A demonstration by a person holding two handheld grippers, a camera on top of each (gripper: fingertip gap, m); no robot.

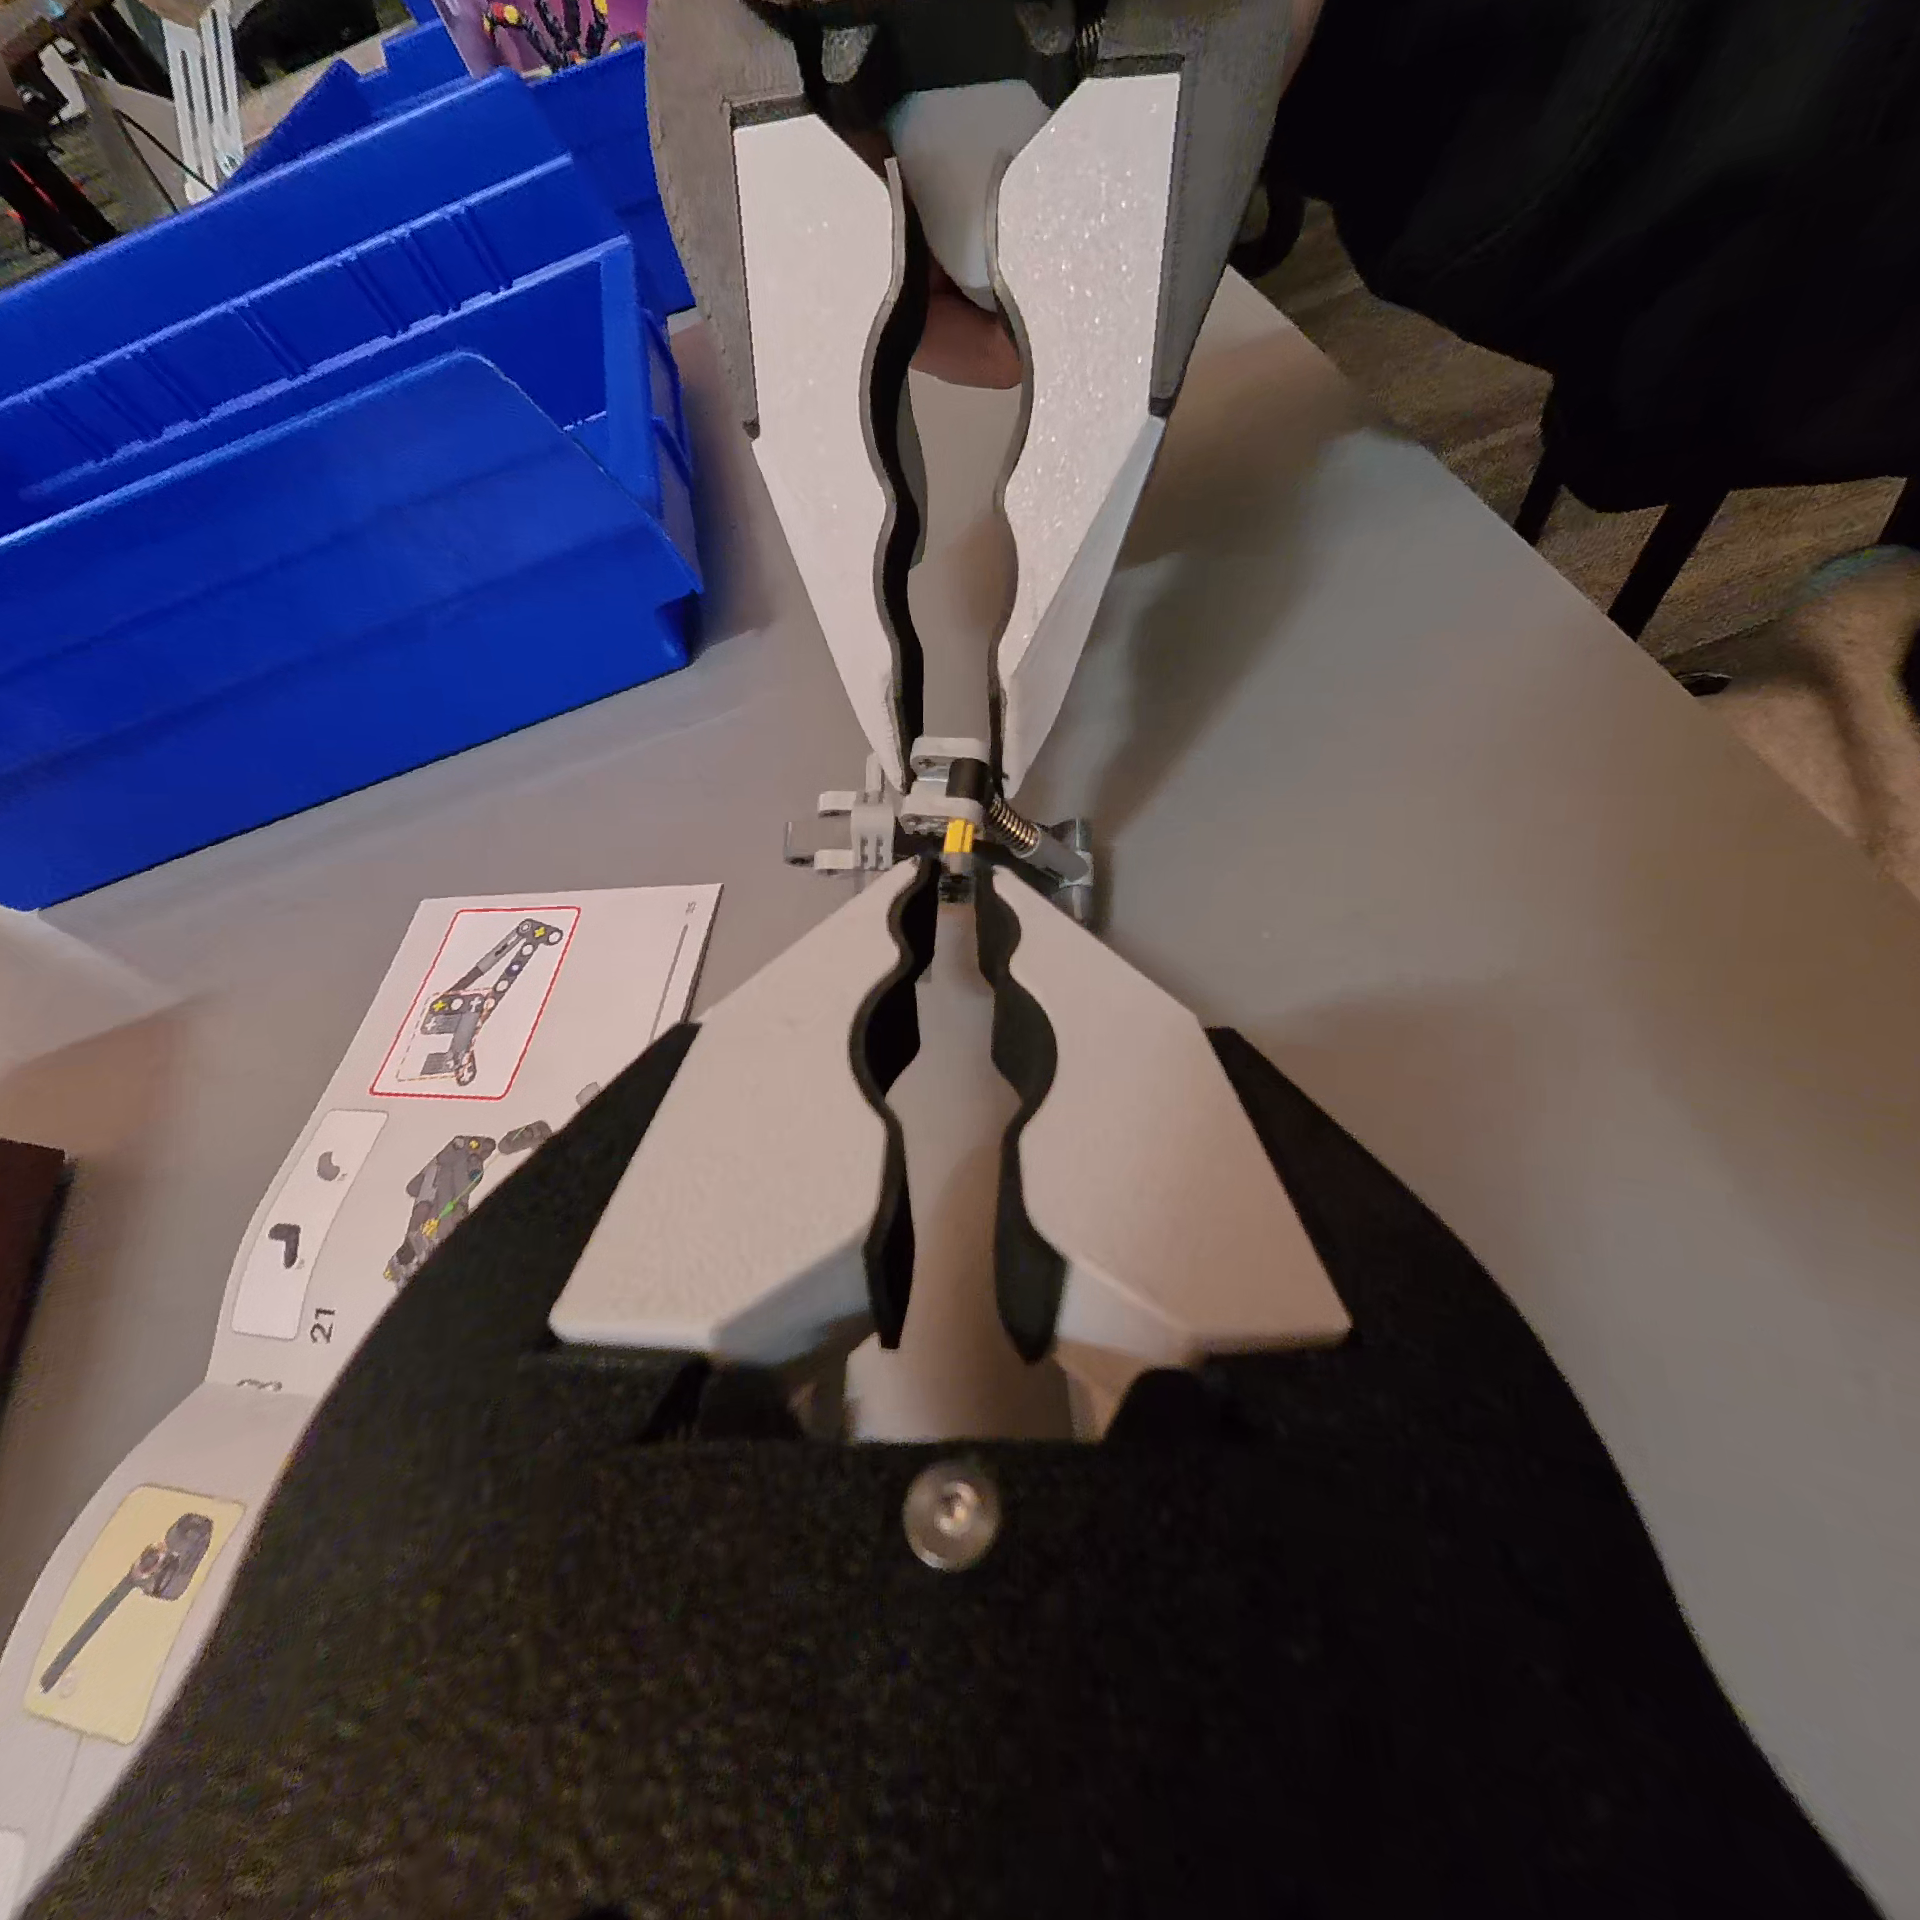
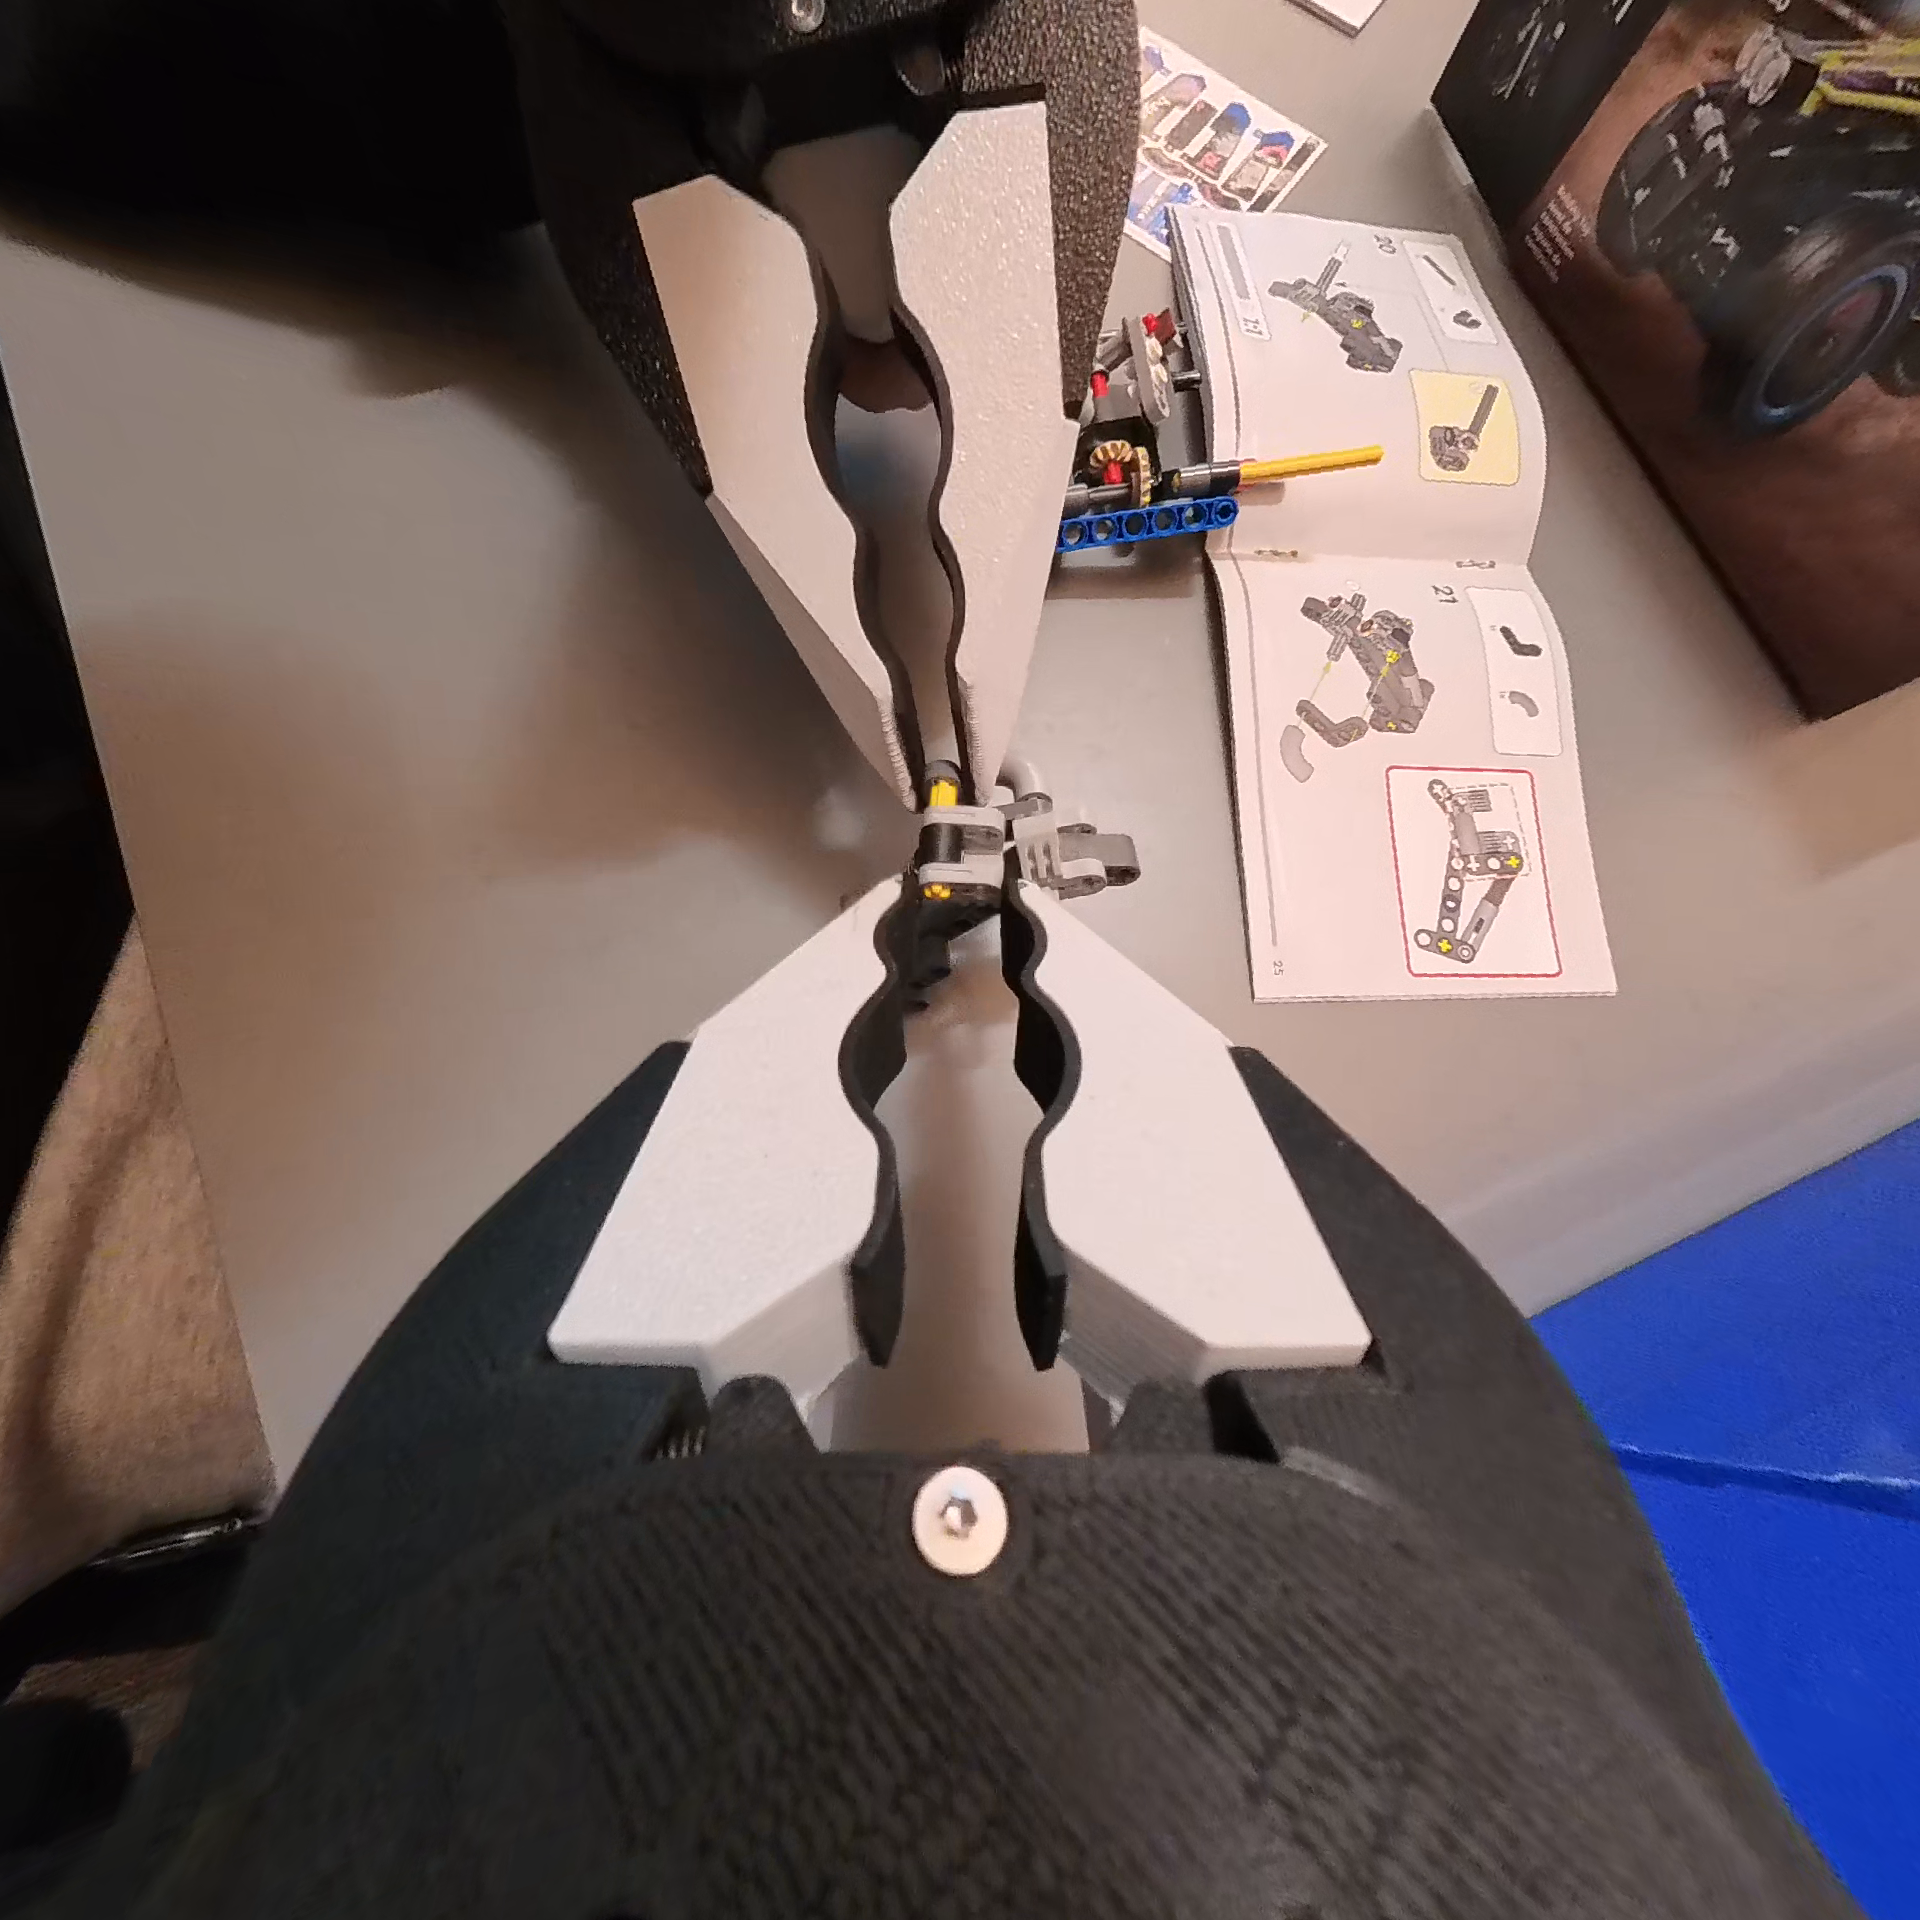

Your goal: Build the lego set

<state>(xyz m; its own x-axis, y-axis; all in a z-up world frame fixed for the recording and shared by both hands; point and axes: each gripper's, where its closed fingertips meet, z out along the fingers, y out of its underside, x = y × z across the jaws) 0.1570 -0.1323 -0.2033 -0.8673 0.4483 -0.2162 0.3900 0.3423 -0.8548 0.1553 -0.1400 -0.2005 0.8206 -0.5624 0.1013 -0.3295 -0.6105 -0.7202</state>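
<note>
Lego assembly (image 1: 940,821) (small, grey), left tongs (image 1: 951,883) and right tongs (image 2: 961,894) pinching, tip-to-tip

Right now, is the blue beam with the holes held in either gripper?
No, the blue beam lies on the table beside the open instruction booklet, apart from both grippers, which meet at the small grey assembly.

Bare table (image 1: 1403,935) right of left gripper, blue bins (image 1: 312,520) and instruction booklet (image 1: 499,1039) crowding left

Dim warm light, soft shadows, fisheye edges.
</note>
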